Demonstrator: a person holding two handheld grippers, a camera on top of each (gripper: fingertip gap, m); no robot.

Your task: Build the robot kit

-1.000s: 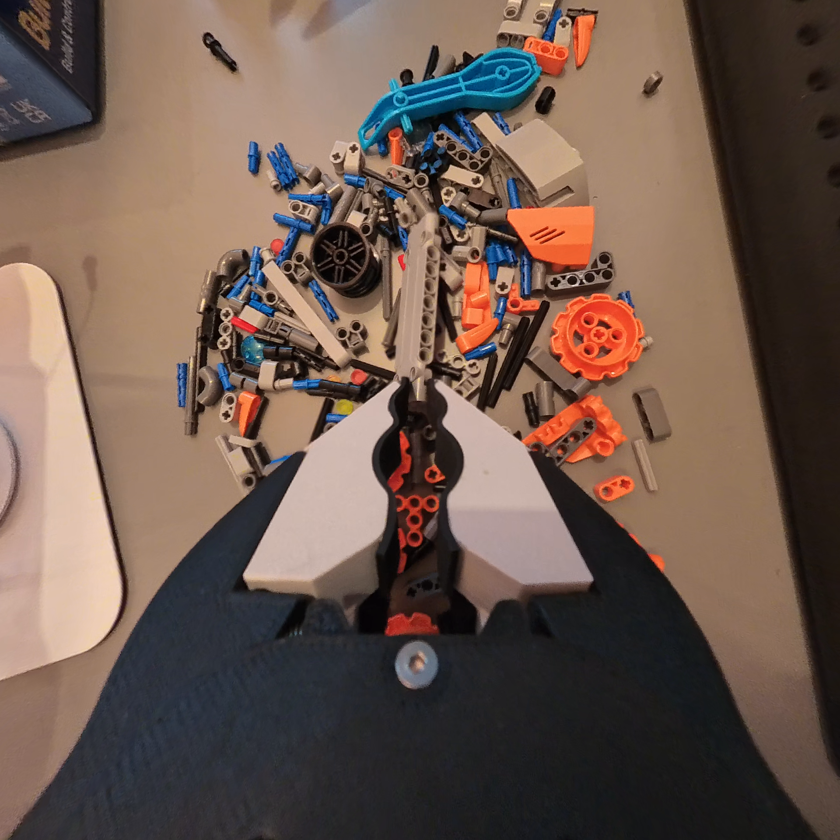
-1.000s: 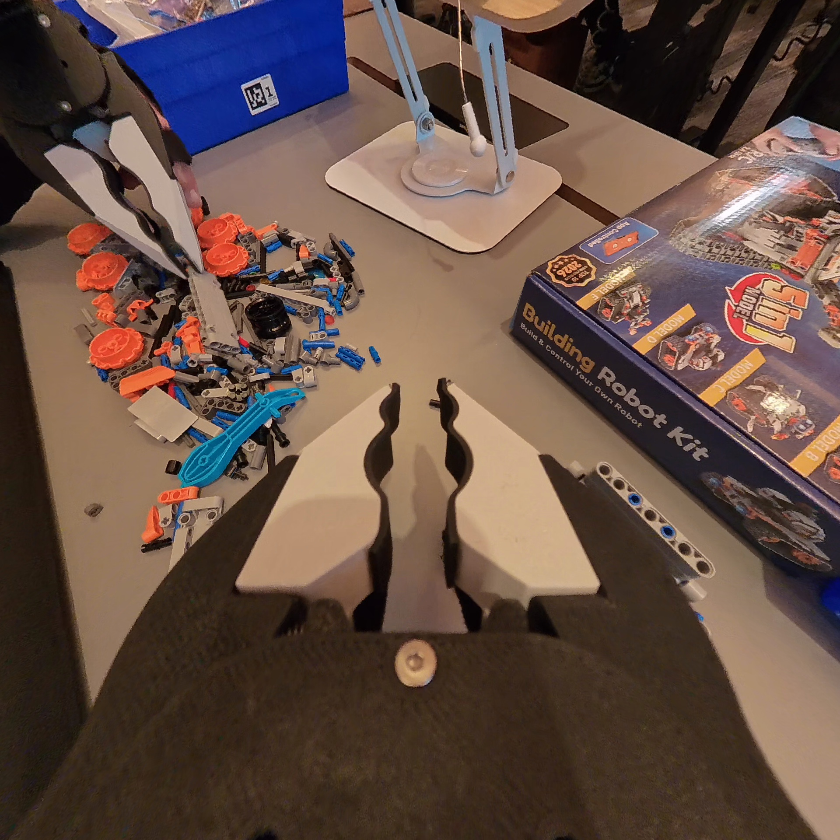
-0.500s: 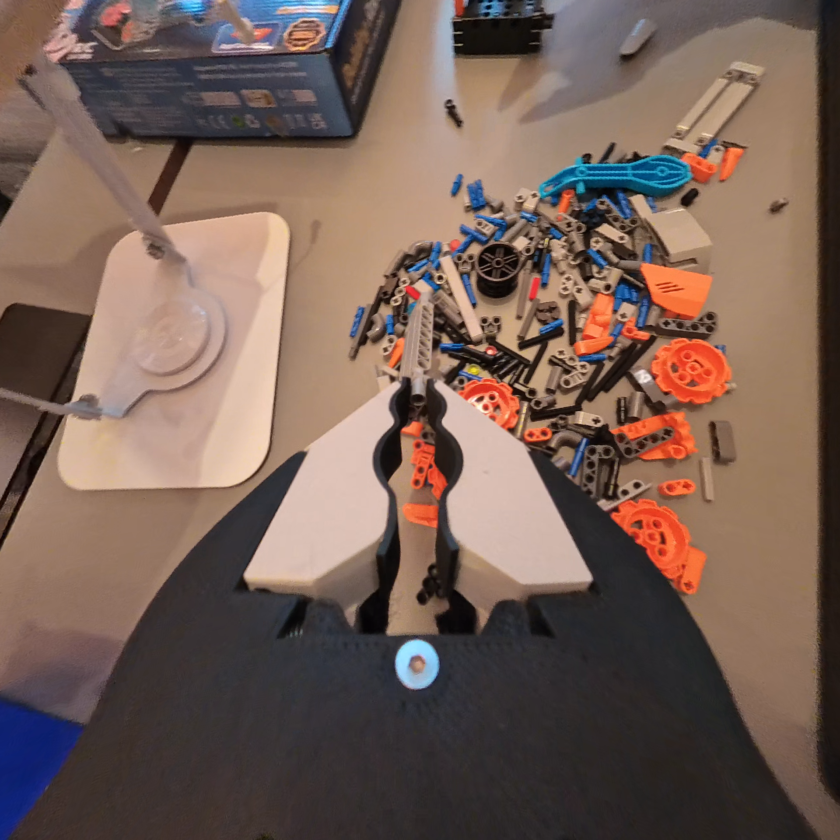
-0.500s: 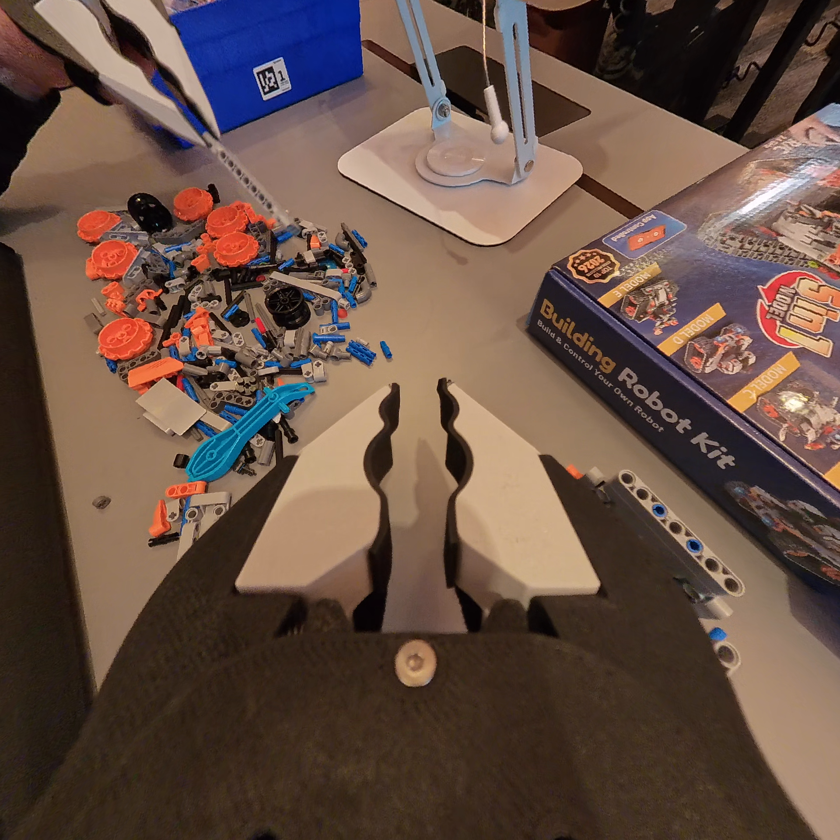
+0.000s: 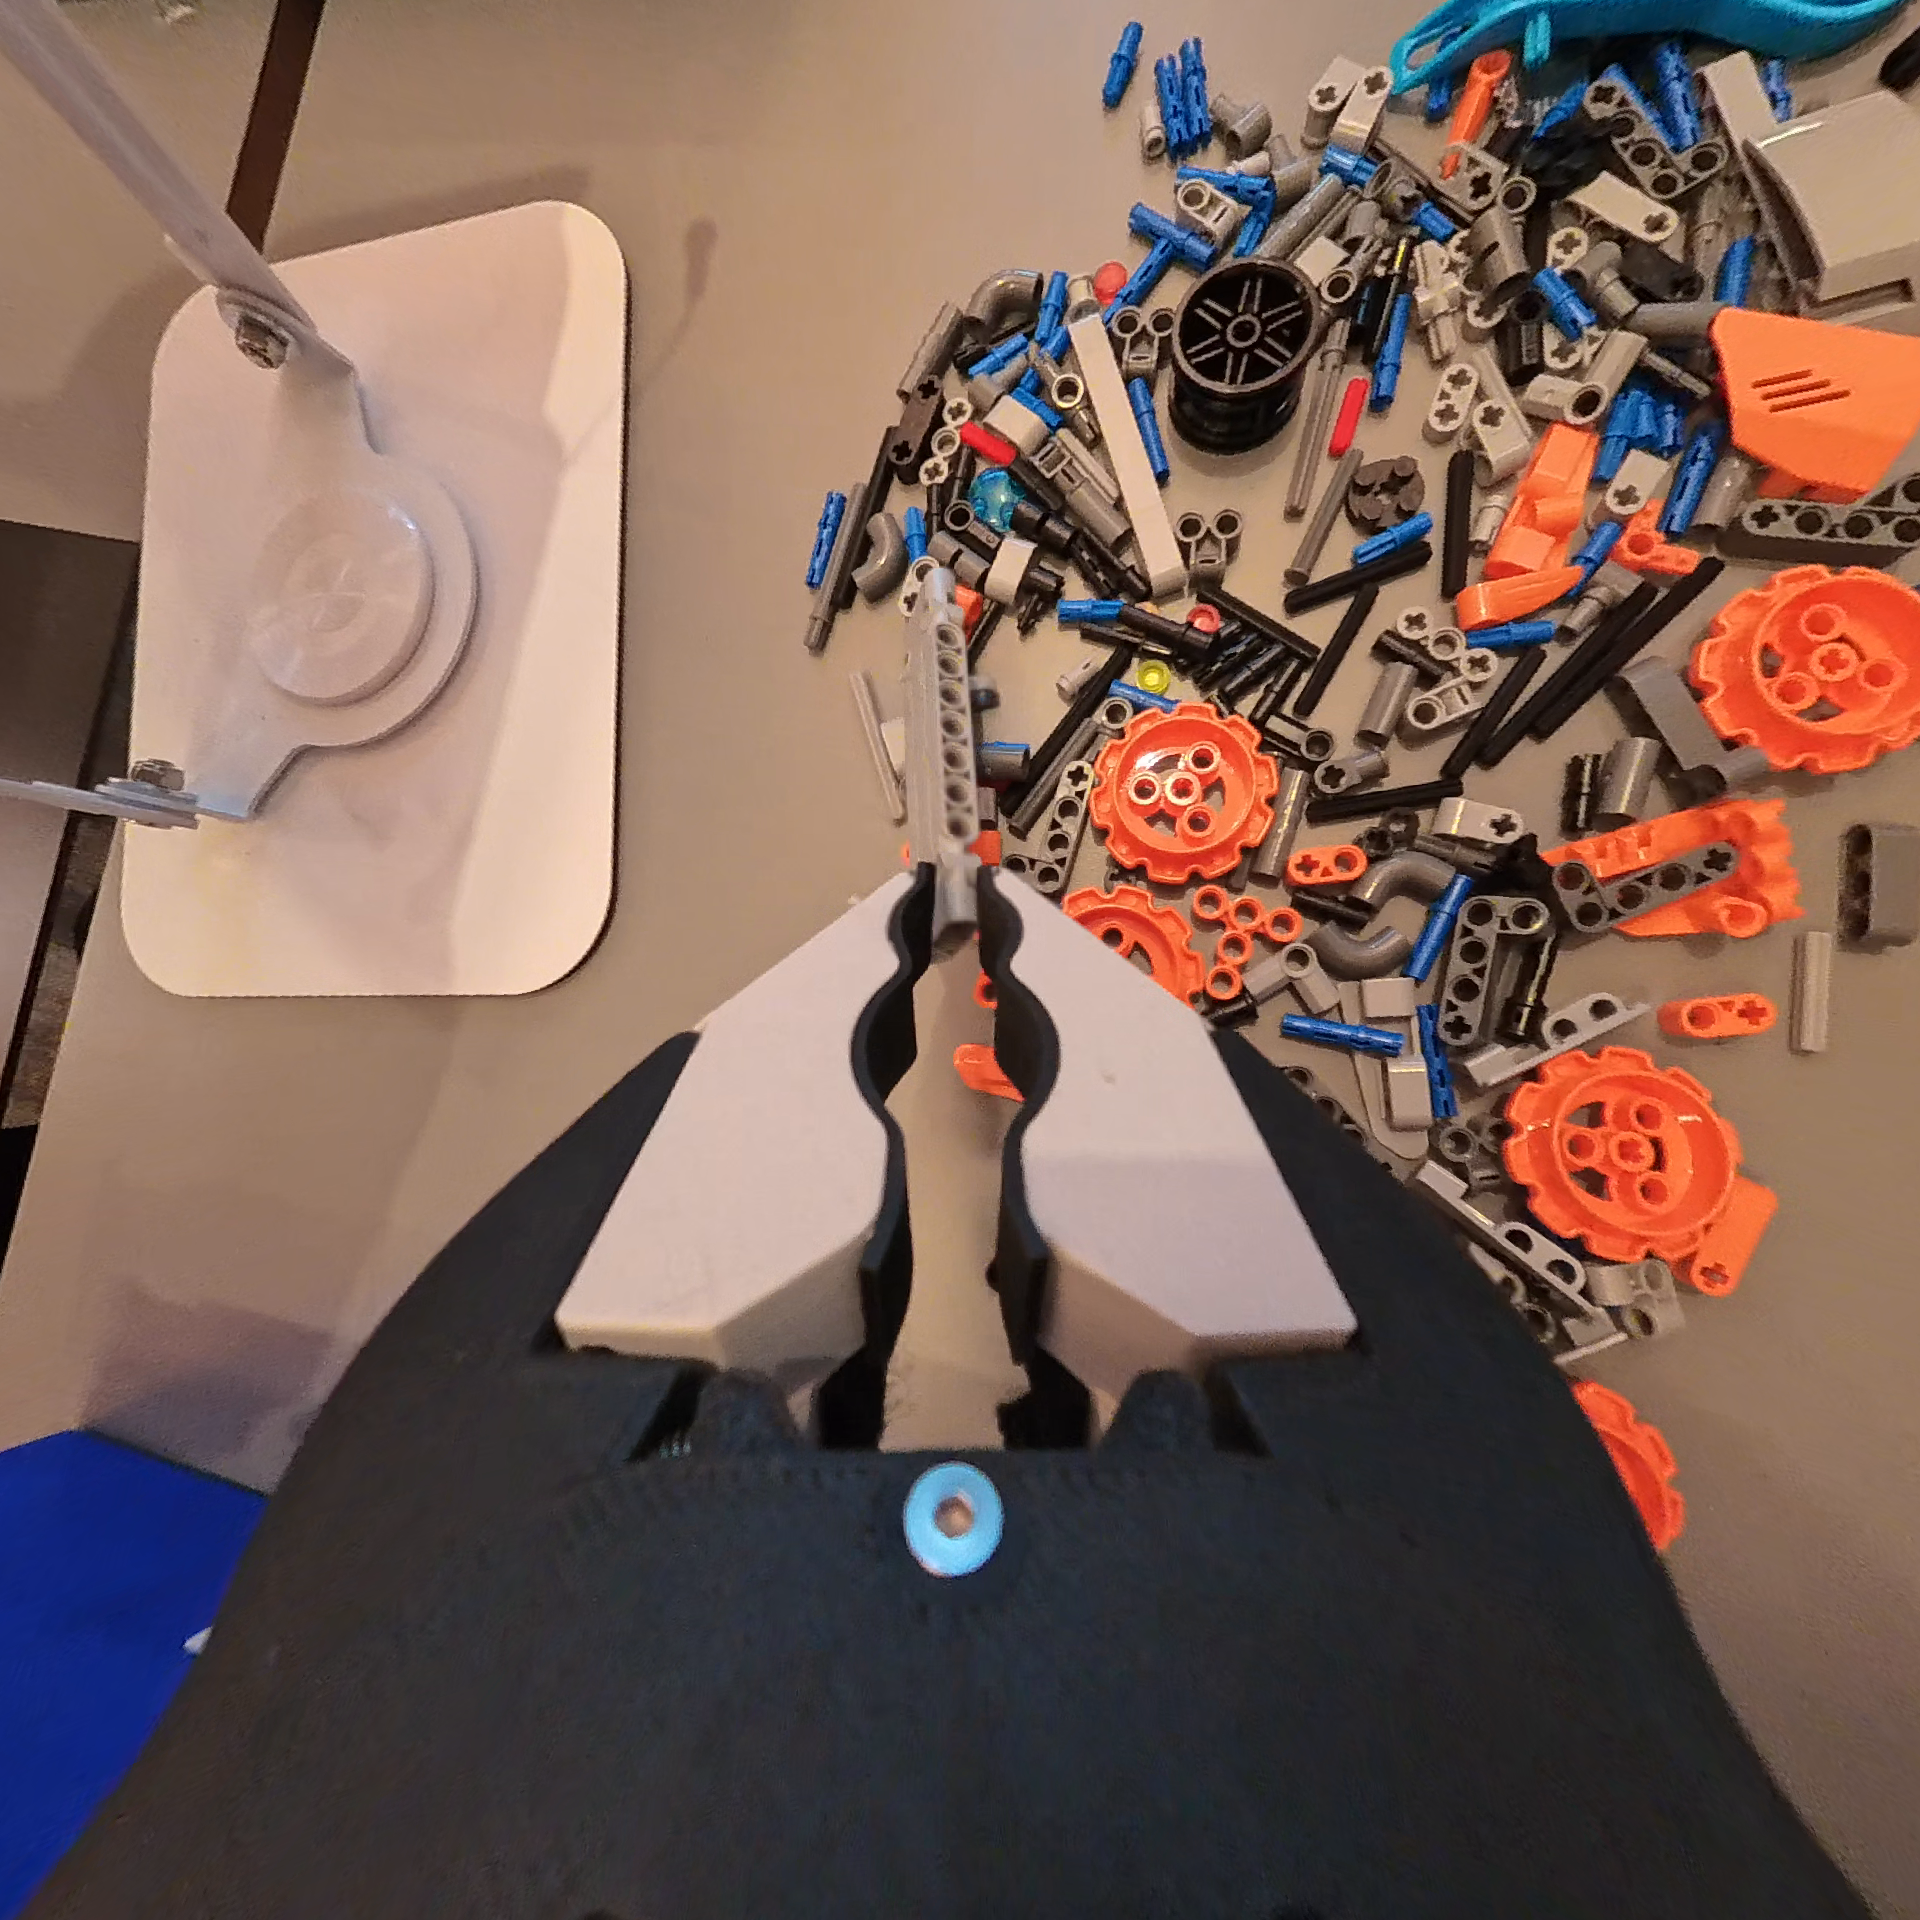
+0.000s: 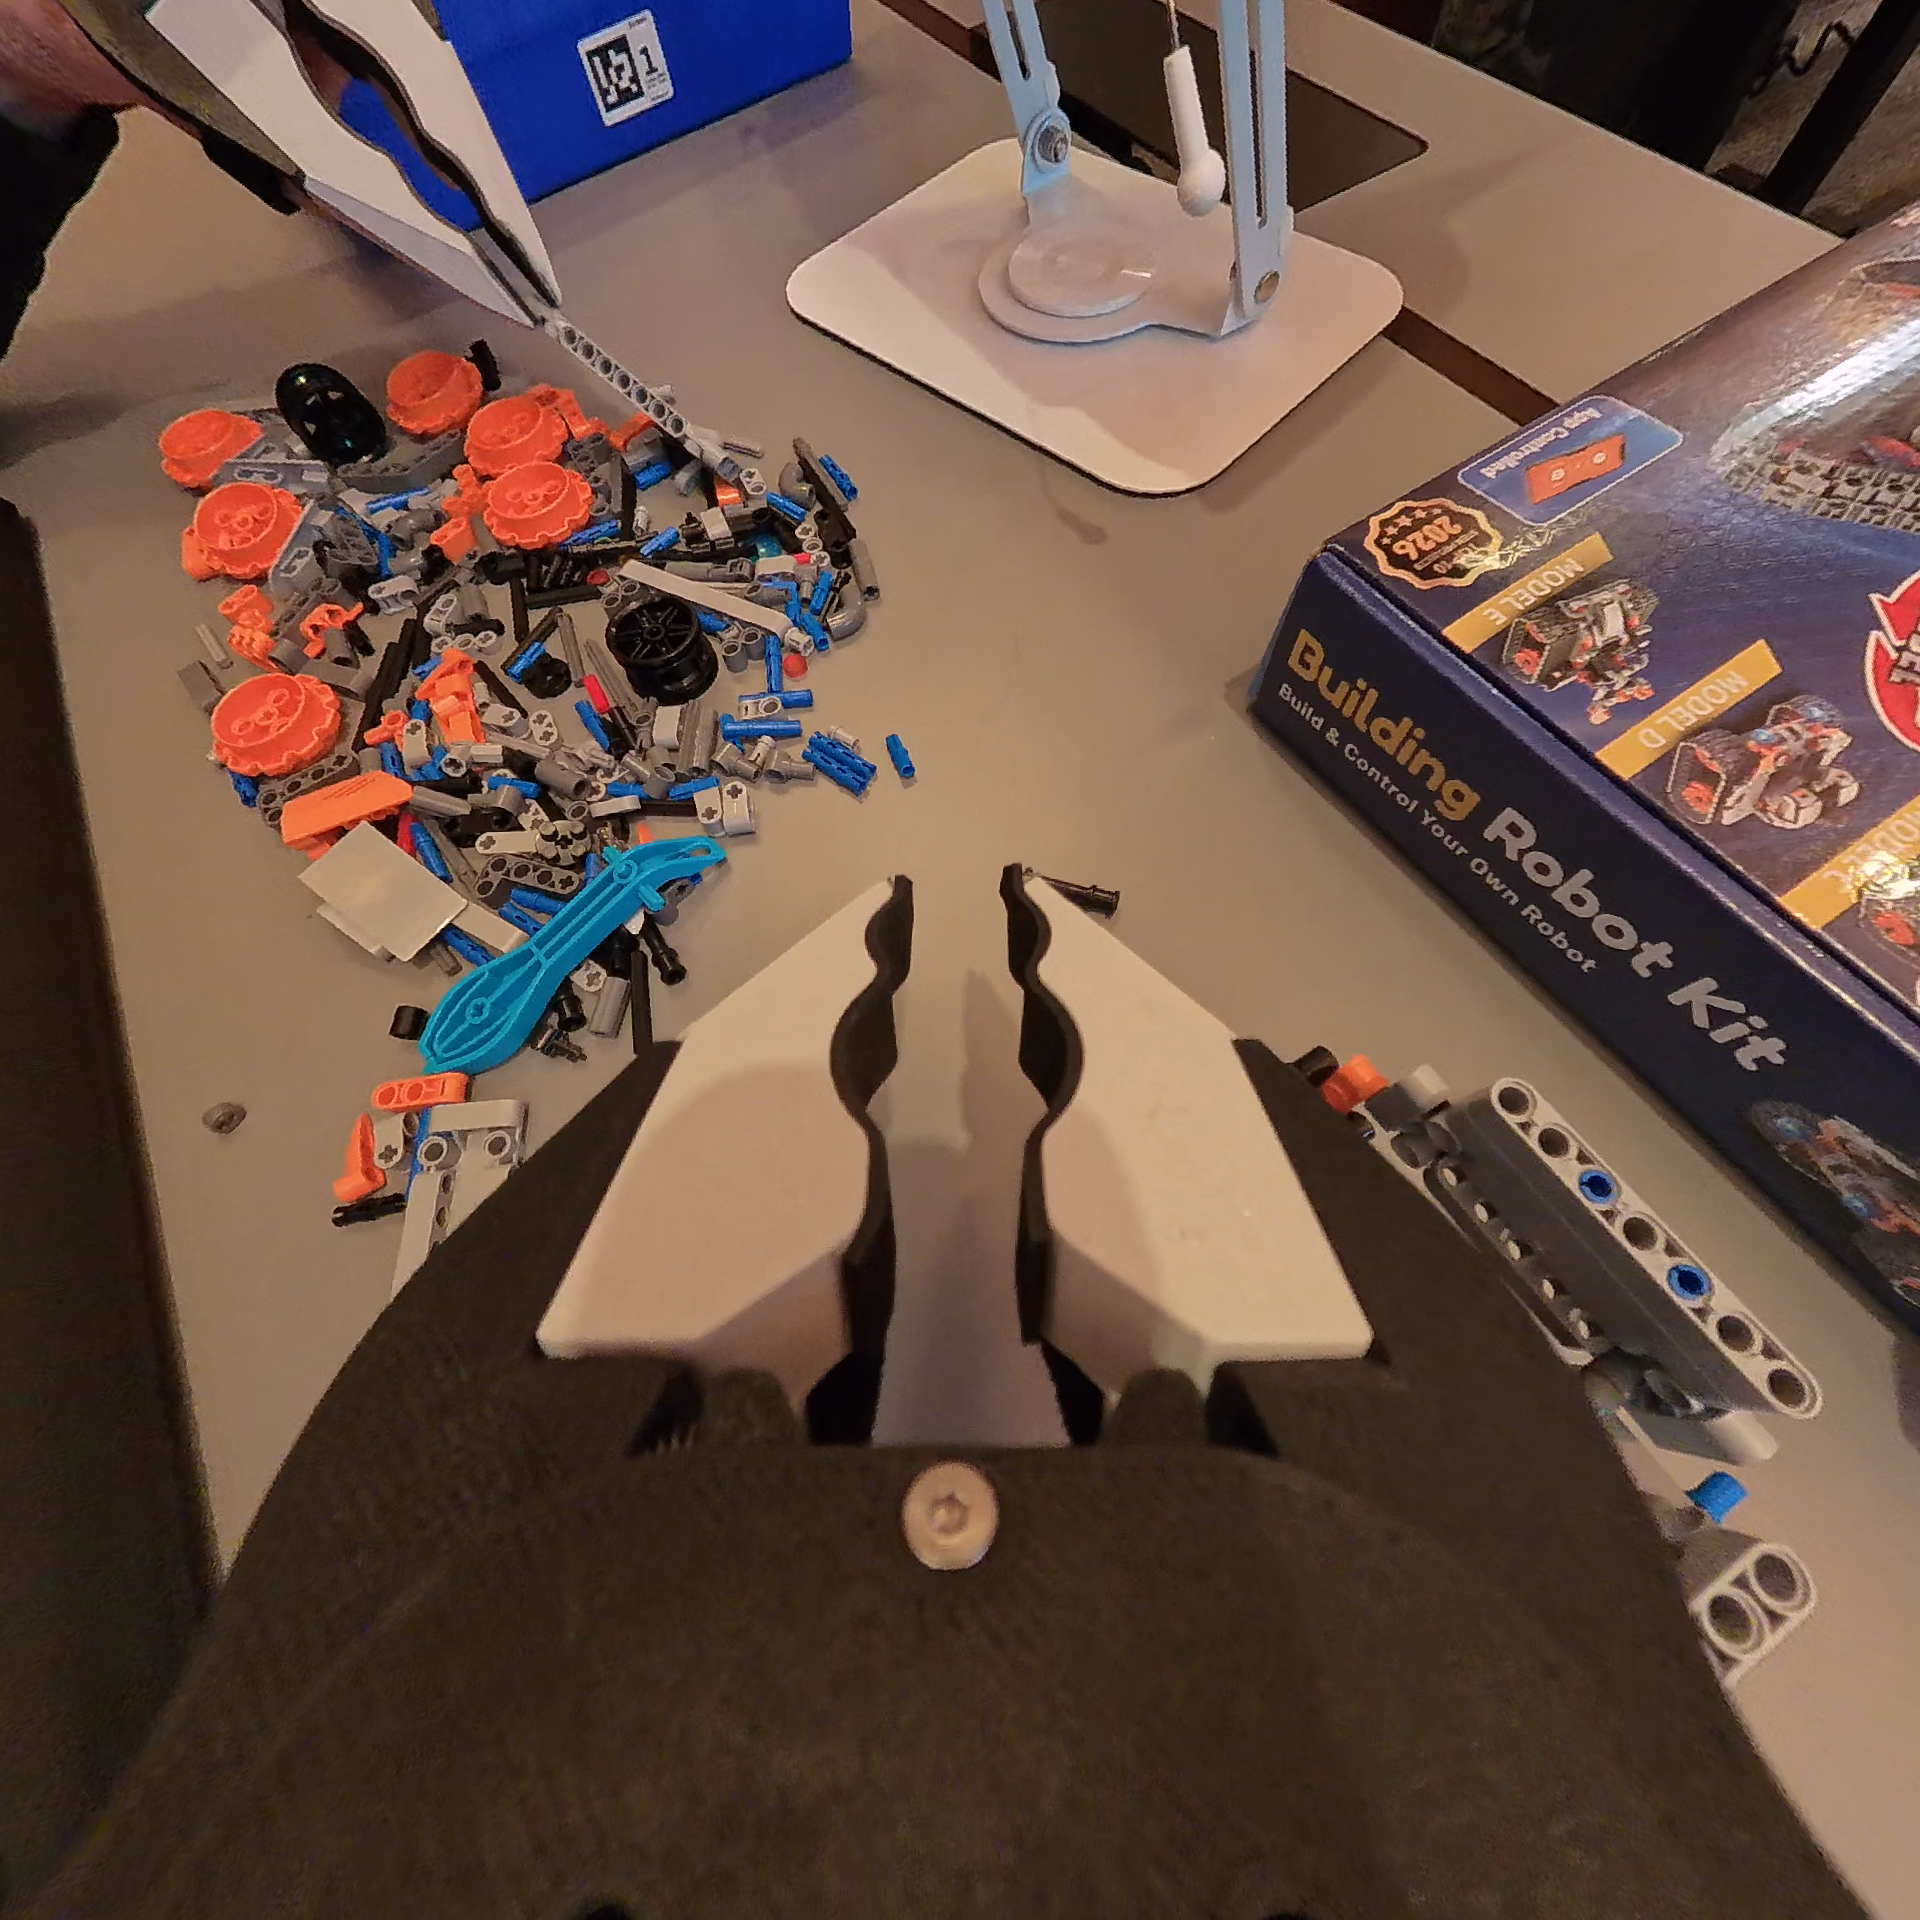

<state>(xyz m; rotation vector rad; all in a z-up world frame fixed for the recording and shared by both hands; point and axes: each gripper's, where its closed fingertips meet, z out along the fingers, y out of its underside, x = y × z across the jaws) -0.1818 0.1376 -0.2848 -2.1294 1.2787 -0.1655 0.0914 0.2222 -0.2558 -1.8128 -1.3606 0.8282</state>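
Note:
My left gripper (image 5: 948,883) is shut on one end of a long grey beam with holes (image 5: 943,727) and holds it in the air over the left edge of a pile of small building pieces (image 5: 1403,644). The right wrist view shows that gripper (image 6: 530,301) at the top left, with the beam (image 6: 623,376) slanting down toward the pile (image 6: 520,675). My right gripper (image 6: 956,894) is open and empty, low over the bare grey table. A small black pin (image 6: 1081,891) lies by its right fingertip. A part-built grey assembly (image 6: 1590,1236) sits to its right.
A white lamp base (image 5: 374,613) stands left of the pile, also seen in the right wrist view (image 6: 1101,301). A dark blue kit box (image 6: 1662,748) lies at the right. A blue bin (image 6: 644,73) is at the back. A teal tool (image 6: 566,956) lies at the pile's near edge. The tips of one gripper are about 30 centimetres away from the tips of the other. The left tips stand about 20 centimetres off the white lamp base (image 5: 374,613). Look for it in the right wrist view (image 6: 1042,272) too.
My left gripper has lifted the grey beam out of the pile and carried it toward the lamp base side. My right gripper has stayed open and almost still.

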